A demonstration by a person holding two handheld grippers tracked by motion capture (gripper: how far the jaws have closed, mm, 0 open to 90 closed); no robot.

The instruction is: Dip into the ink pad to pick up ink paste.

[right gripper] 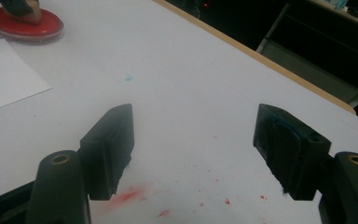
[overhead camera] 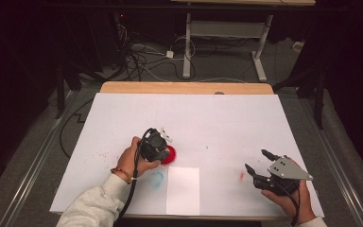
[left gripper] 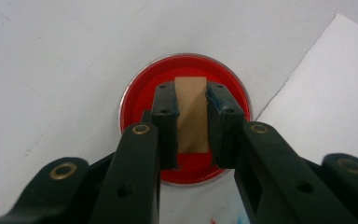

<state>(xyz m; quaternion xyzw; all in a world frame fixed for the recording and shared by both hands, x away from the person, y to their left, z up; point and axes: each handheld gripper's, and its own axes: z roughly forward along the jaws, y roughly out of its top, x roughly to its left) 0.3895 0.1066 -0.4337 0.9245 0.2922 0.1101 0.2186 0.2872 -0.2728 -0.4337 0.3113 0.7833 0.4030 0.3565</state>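
Nearest to us in the high view, at the bottom right of the frame, we see the right gripper (overhead camera: 257, 161) held in a hand just above the white sheet covering the table (overhead camera: 227, 118); its jaws stand wide apart with nothing between them, and the right gripper view confirms this, the two black jaws well separated over bare paper. Just below those jaws in that view lies a red smear (right gripper: 129, 195) with small red specks scattered to its right, and a faint blue spot (right gripper: 129, 78) sits farther up the sheet. At the bottom centre of the high view lies a smaller white paper (overhead camera: 183, 190), and just left of it a blue ring mark (overhead camera: 157, 179). Beyond that, left of centre, the left gripper (overhead camera: 163, 146) is held in the other hand and tipped downward over a round red ink pad (overhead camera: 171, 155). In the left gripper view we see its jaws closed on a wooden block (left gripper: 192, 114), which stands upright in the middle of the red pad, its lower end resting on the red surface. At the upper right of that view the corner of the smaller paper shows, near the pad but not touching it. Farthest off, the table's wooden edge (overhead camera: 184, 87) runs across the upper middle of the high view.
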